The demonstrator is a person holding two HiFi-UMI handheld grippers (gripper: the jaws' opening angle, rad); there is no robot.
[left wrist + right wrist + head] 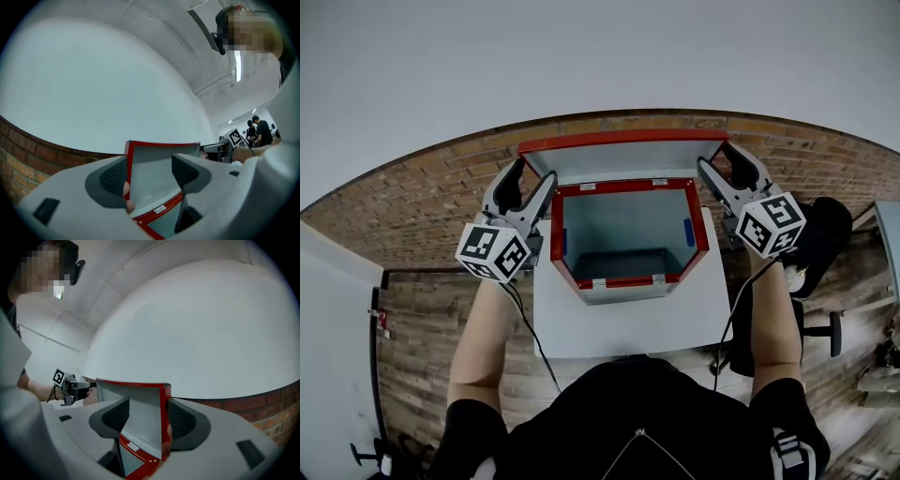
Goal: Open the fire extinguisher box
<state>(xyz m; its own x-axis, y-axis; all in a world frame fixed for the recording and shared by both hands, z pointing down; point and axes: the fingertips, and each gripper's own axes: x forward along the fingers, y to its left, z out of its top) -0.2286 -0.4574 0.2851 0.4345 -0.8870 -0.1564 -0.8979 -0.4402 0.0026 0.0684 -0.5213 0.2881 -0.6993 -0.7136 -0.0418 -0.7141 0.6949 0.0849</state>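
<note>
Straddling the lid (623,159), left gripper (536,170) and right gripper (713,156) gape open; box (624,280) floor shadowed.

Head view looks down; 2 gripper views close, upward — all share lid (623,159).

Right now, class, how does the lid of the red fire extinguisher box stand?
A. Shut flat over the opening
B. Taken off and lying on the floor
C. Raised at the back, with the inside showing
C: in the head view the lid stands up behind the box, whose grey inside shows. The left gripper and the right gripper, jaws apart, each straddle one of its side edges.
</note>
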